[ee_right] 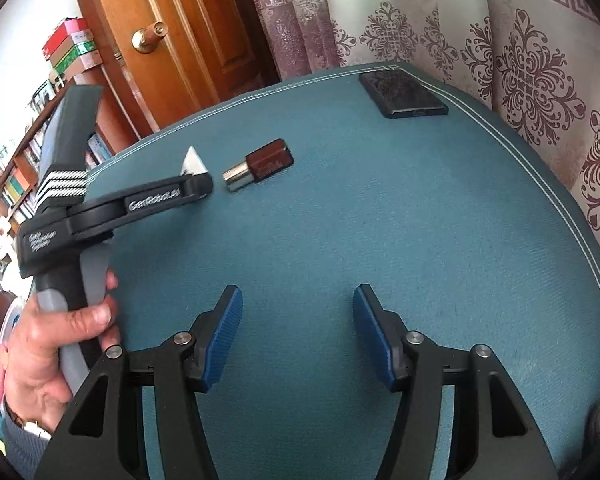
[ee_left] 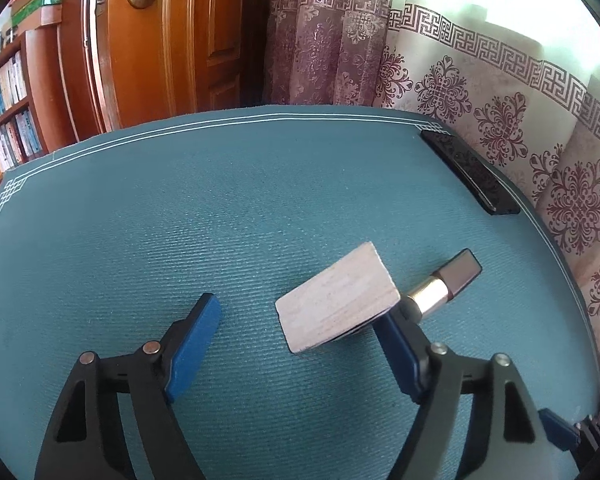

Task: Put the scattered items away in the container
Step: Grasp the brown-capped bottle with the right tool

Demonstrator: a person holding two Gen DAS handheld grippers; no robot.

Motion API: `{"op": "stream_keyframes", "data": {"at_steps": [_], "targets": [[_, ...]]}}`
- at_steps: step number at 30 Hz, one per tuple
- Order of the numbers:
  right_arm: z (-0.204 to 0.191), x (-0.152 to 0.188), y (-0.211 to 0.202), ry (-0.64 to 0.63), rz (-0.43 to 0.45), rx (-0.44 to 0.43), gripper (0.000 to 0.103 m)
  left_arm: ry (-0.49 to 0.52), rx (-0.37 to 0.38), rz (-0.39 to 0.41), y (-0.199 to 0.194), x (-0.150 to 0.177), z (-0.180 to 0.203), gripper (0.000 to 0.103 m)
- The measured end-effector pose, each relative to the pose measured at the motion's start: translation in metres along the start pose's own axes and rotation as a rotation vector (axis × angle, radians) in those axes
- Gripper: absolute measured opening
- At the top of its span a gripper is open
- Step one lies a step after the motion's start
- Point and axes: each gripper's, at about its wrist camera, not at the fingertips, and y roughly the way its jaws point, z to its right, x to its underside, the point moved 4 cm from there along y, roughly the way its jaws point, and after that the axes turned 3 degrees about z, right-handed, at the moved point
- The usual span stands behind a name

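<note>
Daylight pours through the curtain (ee_left: 480, 92), blowing out the upper right of the left wrist view. Both pictures are bright and mostly sharp, with soft shadows, strong fisheye bending and black corners.

Teal mat (ee_left: 180, 220); pale wooden block (ee_left: 336, 300); blue fingers (ee_right: 224, 336).

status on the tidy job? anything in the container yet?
Nothing looks done: no container shows in either view. In hand: the left gripper is open around the pale wooden block, not closed on it. The right gripper hangs open and empty. Left: the block, the lipstick beside it, and the black phone at the mat's far corner.
</note>
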Motion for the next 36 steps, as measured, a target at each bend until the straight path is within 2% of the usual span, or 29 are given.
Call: {"op": "stream_keyframes", "data": {"at_steps": [1,3,5,7,15,19,26,29,30,31,32,33,35,36], "targets": [[0.002,-0.005,0.004,0.006,0.003,0.008,0.061,-0.004,0.000,0.003,-0.001,-0.001,-0.003,0.071],[0.004,-0.015,0.011,0.020,0.002,0.010,0.061,-0.024,0.000,0.012,-0.002,-0.002,-0.010,0.054],[0.002,-0.024,0.018,0.026,0.003,-0.005,0.061,-0.055,0.014,0.018,-0.003,-0.002,-0.019,0.048],[-0.001,-0.033,0.025,0.028,0.004,-0.018,0.061,-0.081,0.041,0.022,-0.004,-0.002,-0.023,0.047],[-0.022,-0.065,0.058,-0.045,0.039,-0.014,0.062,-0.075,0.032,0.022,-0.003,-0.003,-0.020,0.047],[-0.033,-0.072,0.070,-0.081,0.029,-0.041,0.062,-0.084,0.022,0.024,-0.004,-0.003,-0.025,0.048],[-0.043,-0.075,0.079,-0.144,0.052,-0.029,0.062,-0.080,0.013,0.021,-0.003,-0.003,-0.026,0.048],[-0.043,-0.074,0.079,-0.153,0.052,-0.033,0.061,-0.079,0.028,0.020,-0.003,-0.002,-0.025,0.056],[-0.043,-0.074,0.078,-0.159,0.057,-0.027,0.053,-0.081,0.037,0.020,-0.003,-0.002,-0.024,0.061],[-0.042,-0.075,0.076,-0.161,0.068,-0.024,0.049,-0.079,0.044,0.020,-0.003,-0.002,-0.024,0.064],[-0.041,-0.075,0.074,-0.166,0.072,-0.023,0.037,-0.075,0.048,0.018,-0.003,-0.002,-0.023,0.070],[-0.040,-0.074,0.075,-0.171,0.059,-0.034,0.020,-0.070,0.049,0.018,-0.003,-0.002,-0.021,0.077],[-0.035,-0.070,0.081,-0.157,0.018,-0.033,0.018,-0.061,0.045,0.016,-0.002,-0.002,-0.019,0.081],[-0.032,-0.071,0.078,-0.141,0.026,-0.055,0.018,-0.062,0.044,0.015,-0.002,-0.001,-0.019,0.082]]}}
